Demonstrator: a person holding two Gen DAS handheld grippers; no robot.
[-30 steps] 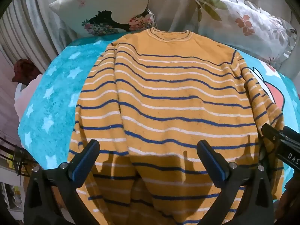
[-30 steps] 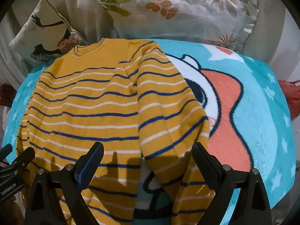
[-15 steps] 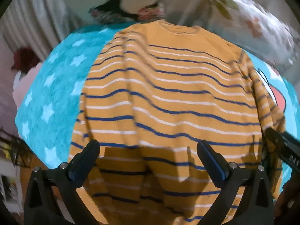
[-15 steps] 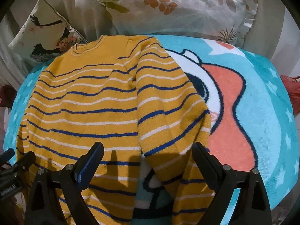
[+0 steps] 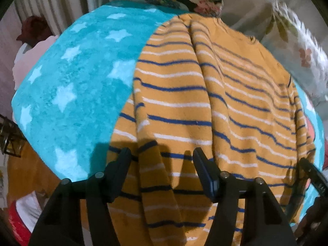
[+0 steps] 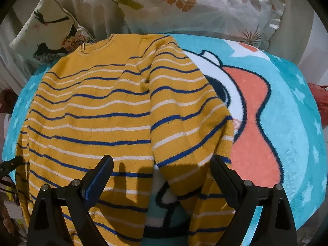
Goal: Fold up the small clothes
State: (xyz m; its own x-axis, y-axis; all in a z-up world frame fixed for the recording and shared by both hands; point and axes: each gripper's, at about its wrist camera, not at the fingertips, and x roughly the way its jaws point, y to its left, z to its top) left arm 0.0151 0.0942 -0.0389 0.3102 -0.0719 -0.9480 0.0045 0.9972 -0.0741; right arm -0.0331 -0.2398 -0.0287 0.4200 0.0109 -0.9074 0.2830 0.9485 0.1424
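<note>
Turquoise star-print blanket spread across the bed, cartoon face in white and coral toward its right side. Mustard sweater with navy and white stripes lying flat on the blanket, neckline toward the pillows, right sleeve folded down along the body over the cartoon face. Leaf-print pillow beyond the sweater's right shoulder; bird-print cushion beyond its left shoulder. Left gripper over the sweater's left sleeve near the hem, released, jaws apart on either side of the sleeve, holding nothing. Right gripper above the sweater's lower right edge, spread wide, also empty.
</note>
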